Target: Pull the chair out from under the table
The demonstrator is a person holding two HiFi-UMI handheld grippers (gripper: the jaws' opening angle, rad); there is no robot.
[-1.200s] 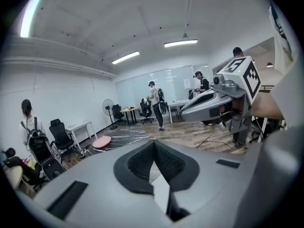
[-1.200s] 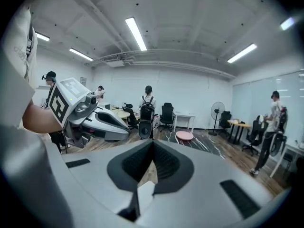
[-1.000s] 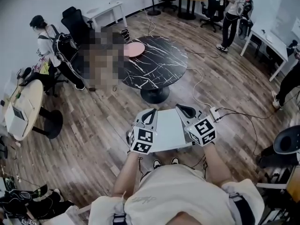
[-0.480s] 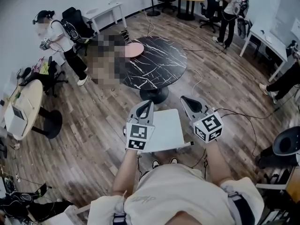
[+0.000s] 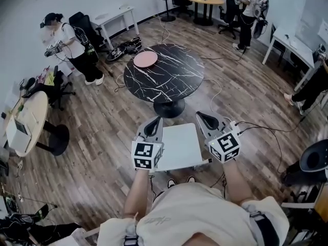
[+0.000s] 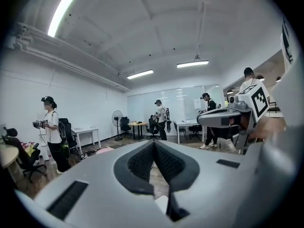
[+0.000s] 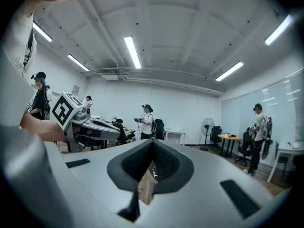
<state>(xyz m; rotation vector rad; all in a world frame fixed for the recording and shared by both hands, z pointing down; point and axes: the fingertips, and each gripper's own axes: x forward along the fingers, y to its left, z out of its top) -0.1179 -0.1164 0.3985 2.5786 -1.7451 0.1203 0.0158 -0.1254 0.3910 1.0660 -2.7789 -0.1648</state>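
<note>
Wood floor lies open around the white chair (image 5: 177, 147) at my feet.
My left gripper (image 5: 155, 123) and right gripper (image 5: 202, 118) hover by its seat edges, fingers pressed together on nothing. I'd grip both edges evenly. Beyond, the round black desk (image 5: 177, 83) already stands clear; a cable (image 5: 259, 123) trails rightward.

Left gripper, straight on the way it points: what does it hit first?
Probably the near edge of the black table; nothing nearer shows. Height is unclear, so the left gripper might pass over the top.
</note>
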